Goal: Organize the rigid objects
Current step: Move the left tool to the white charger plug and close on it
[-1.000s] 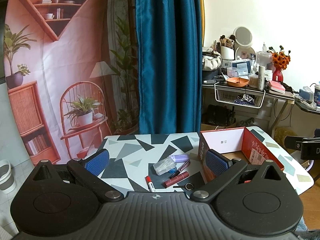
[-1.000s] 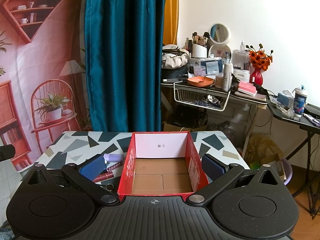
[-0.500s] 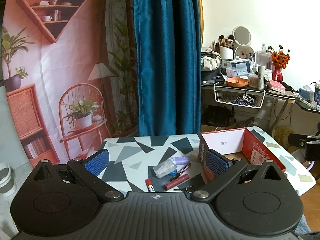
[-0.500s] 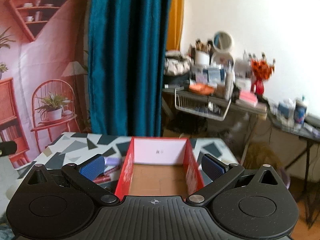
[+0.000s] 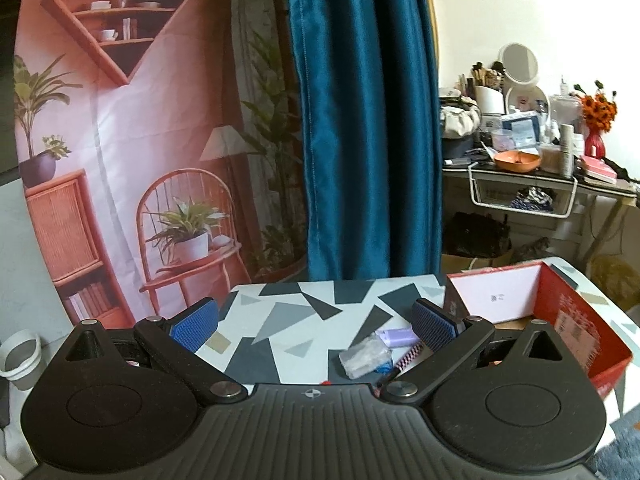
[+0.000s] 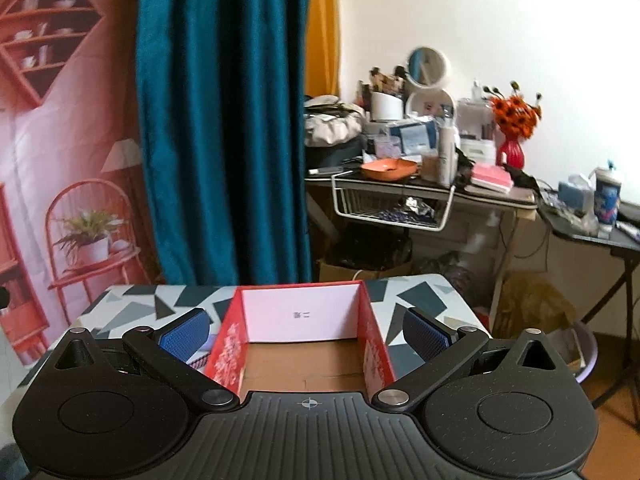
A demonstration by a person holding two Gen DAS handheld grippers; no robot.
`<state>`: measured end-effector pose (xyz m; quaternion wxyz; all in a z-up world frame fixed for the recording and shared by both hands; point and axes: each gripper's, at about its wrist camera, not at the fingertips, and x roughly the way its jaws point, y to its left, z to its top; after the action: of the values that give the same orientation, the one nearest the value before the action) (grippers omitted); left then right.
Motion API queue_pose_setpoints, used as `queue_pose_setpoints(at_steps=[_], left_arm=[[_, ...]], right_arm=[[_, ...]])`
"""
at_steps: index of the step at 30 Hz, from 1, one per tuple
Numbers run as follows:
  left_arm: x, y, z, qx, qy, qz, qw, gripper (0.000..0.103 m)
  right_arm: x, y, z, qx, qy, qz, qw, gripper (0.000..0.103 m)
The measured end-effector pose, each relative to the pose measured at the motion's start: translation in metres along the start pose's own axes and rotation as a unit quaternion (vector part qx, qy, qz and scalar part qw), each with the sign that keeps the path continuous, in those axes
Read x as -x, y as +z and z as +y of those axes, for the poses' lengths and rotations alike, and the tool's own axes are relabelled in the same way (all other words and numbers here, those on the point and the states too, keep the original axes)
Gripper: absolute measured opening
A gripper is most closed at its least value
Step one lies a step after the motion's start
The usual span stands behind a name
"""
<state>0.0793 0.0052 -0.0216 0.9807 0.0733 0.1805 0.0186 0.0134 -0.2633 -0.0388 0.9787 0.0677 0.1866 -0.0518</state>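
A red open box (image 5: 576,320) with a white inner wall and brown floor stands at the right of a table with grey triangle pattern (image 5: 296,316). Beside it lie a clear plastic packet (image 5: 366,356), a lilac tube (image 5: 396,337) and a pink-striped stick (image 5: 410,356). My left gripper (image 5: 314,322) is open and empty above the table, just left of these items. My right gripper (image 6: 306,330) is open and empty, straddling the near end of the red box (image 6: 304,320), which looks empty inside.
A blue curtain (image 5: 364,120) and a printed backdrop (image 5: 140,140) hang behind the table. A cluttered dressing table (image 6: 420,184) with a wire basket stands at the back right. A dark side table (image 6: 592,232) stands further right. A white bin (image 5: 20,356) sits on the floor at left.
The left gripper has moved left and drawn back, so the small items sit lower and nearer its right finger. The right gripper has turned slightly, the box staying between its fingers.
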Motion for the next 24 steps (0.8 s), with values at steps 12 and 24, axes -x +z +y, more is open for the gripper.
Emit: queue_pose_setpoints(at_steps=[12, 24], left_arm=[[-0.081, -0.021, -0.008, 0.029, 0.045, 0.014, 0.9985, 0.103], [-0.139, -0.067, 0.002, 0.051, 0.038, 0.086, 0.9943, 0.103]], right_arm=[[-0.099, -0.045, -0.045, 0.014, -0.057, 0.015, 0.998, 0.103], [-0.177, -0.096, -0.077, -0.043, -0.058, 0.106, 0.992, 0.036]])
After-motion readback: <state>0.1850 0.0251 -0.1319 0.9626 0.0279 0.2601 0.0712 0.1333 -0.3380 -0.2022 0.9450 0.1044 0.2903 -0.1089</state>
